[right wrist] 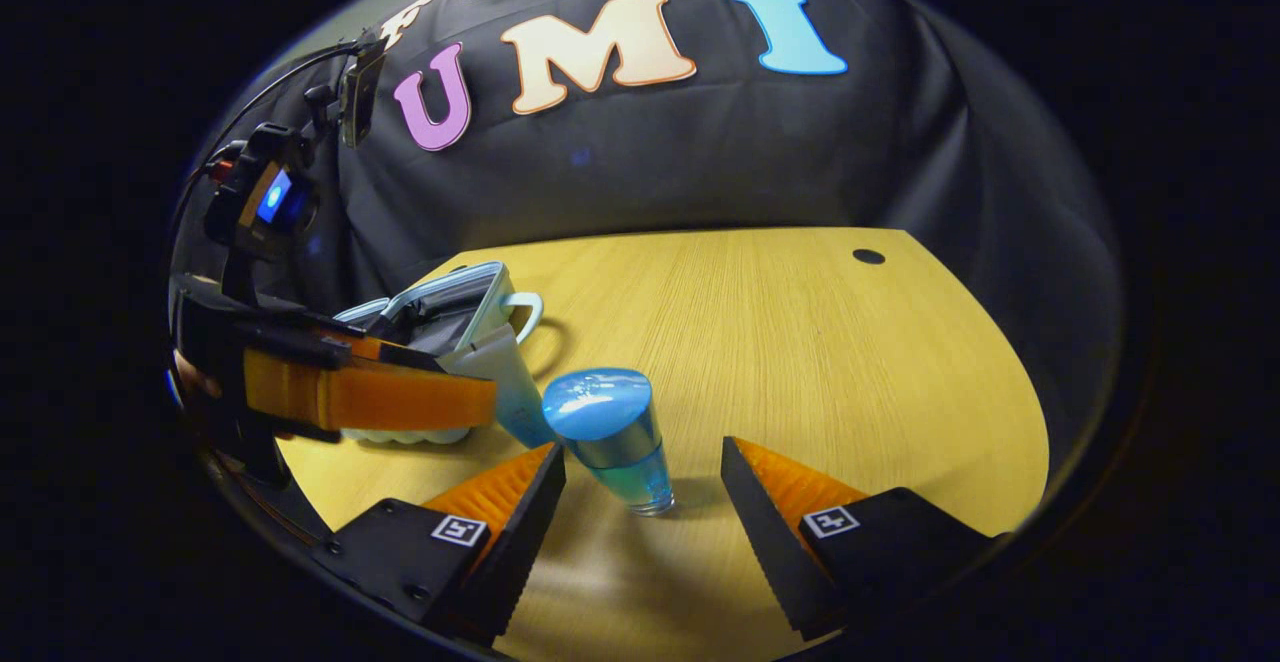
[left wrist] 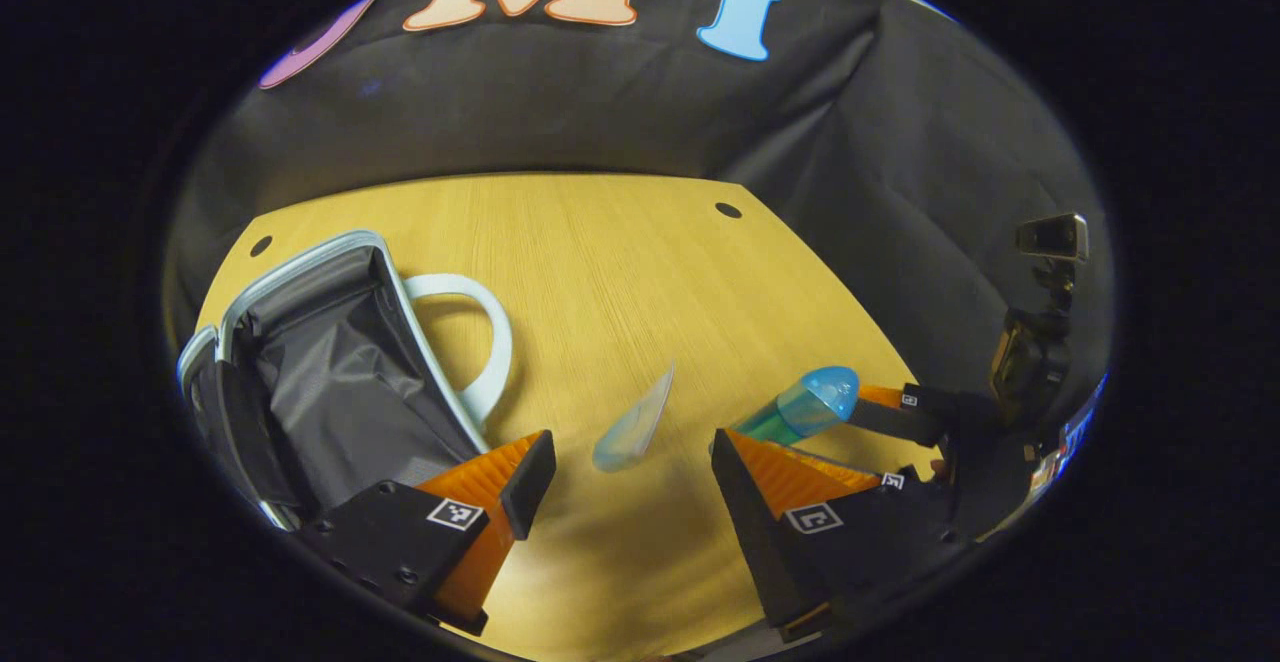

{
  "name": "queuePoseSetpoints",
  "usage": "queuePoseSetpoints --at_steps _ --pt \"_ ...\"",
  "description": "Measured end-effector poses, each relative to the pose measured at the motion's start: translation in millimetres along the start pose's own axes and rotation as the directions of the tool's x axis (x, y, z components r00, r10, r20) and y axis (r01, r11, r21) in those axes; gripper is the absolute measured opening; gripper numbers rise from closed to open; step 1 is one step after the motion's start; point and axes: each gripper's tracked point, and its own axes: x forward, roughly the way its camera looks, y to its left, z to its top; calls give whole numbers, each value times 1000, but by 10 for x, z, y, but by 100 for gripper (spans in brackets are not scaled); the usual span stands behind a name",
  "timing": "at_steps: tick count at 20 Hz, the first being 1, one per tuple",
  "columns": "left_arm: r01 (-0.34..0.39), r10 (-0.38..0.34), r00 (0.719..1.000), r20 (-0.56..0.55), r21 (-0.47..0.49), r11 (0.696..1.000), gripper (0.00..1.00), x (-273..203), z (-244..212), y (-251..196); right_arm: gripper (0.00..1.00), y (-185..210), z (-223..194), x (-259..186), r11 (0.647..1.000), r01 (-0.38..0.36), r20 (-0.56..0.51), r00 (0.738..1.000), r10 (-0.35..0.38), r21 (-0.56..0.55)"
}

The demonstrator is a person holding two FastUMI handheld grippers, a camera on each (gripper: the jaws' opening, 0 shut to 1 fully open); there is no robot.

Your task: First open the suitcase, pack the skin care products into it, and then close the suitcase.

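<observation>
The suitcase (left wrist: 330,382) lies open on the left of the wooden table (left wrist: 620,262), showing its grey lining and a white handle (left wrist: 480,342). A pale blue tube (left wrist: 632,422) stands just beyond my open left gripper (left wrist: 630,462), in line with the gap and touching neither finger. A bottle with a blue cap (right wrist: 608,432) stands upright between the fingers of my open right gripper (right wrist: 642,454), close to its left fingertip. In the left gripper view the same bottle (left wrist: 800,407) sits inside the right gripper (left wrist: 855,437). The right gripper view has the tube (right wrist: 508,382) at the tip of the left gripper's orange finger (right wrist: 370,397).
Black cloth closes off the back and right side of the table. Cable holes (left wrist: 728,210) (right wrist: 868,256) mark the far corners. The right half of the tabletop (right wrist: 850,362) is bare wood. The suitcase (right wrist: 450,307) sits behind the left gripper in the right gripper view.
</observation>
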Motion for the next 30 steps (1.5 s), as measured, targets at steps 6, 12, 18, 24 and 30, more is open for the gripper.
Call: queuePoseSetpoints --at_steps 6,12,18,24,30 --pt "-43 43 999 15 -40 998 80 442 -154 25 99 -52 -51 104 1000 -20 -15 1000 20 -4" --pt "-87 88 995 39 -20 996 33 523 -135 81 97 -33 -134 177 999 -34 -42 999 32 -34" --pt "-56 62 993 97 -64 996 29 210 188 52 90 -11 -157 219 998 -30 -48 998 27 -53" --pt "-118 137 975 174 -112 987 28 -499 698 489 82 71 -127 398 999 -44 -47 998 44 -5" --pt "-313 327 944 42 -197 929 26 -1006 394 1507 54 94 -126 538 999 -22 -35 999 21 -40"
